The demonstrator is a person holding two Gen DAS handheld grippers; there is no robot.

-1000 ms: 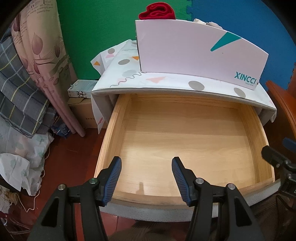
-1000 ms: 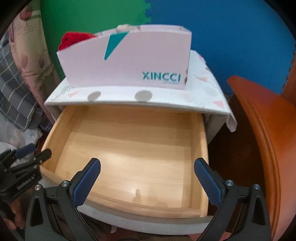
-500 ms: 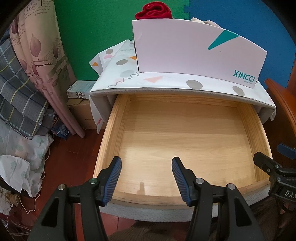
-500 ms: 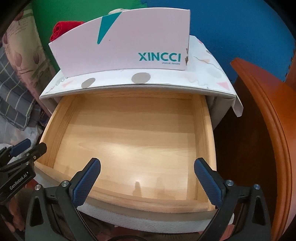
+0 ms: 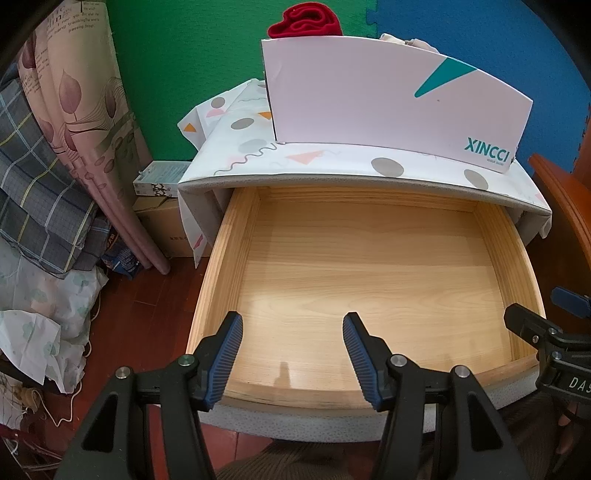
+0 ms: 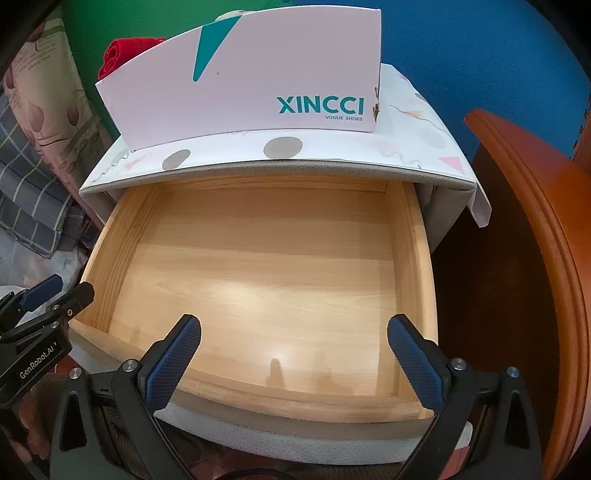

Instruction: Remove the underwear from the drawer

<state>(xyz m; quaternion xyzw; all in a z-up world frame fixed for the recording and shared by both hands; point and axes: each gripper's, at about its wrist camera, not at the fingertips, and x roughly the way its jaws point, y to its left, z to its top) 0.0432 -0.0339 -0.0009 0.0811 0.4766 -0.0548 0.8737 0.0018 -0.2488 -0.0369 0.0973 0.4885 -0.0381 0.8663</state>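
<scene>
**Both grippers over the open drawer, nothing held**

You hold the left gripper point(image 5: 292, 347) above the near edge of the drawer point(image 5: 236, 236), with its jaws spread and nothing between them. The right gripper point(image 6: 294, 352) is above the same near edge, a little to the right, and its jaws are spread wider — they also hold nothing. In each wrist view you can see the other gripper at the side of the picture, near a front corner of the drawer.

The drawer is pulled out toward you, and in both views only its bare wooden floor shows inside.

Above it, the top of the cabinet point(image 6: 413, 147) is covered with a white sheet with grey dots and pink triangles. On this top stands a pale pink shoe box point(image 5: 369, 96) with the word XINCCI on its front. A red folded cloth point(image 5: 306, 22) rises over the far left edge of the box, and a small piece of pale fabric point(image 5: 402, 40) shows over its far rim more to the right — whether these are the underwear I cannot tell from here.

To the left there are hanging fabrics point(image 5: 66, 122) and cardboard boxes point(image 5: 162, 221) on the floor. To the right is a piece of brown wooden furniture point(image 6: 535, 240).
</scene>
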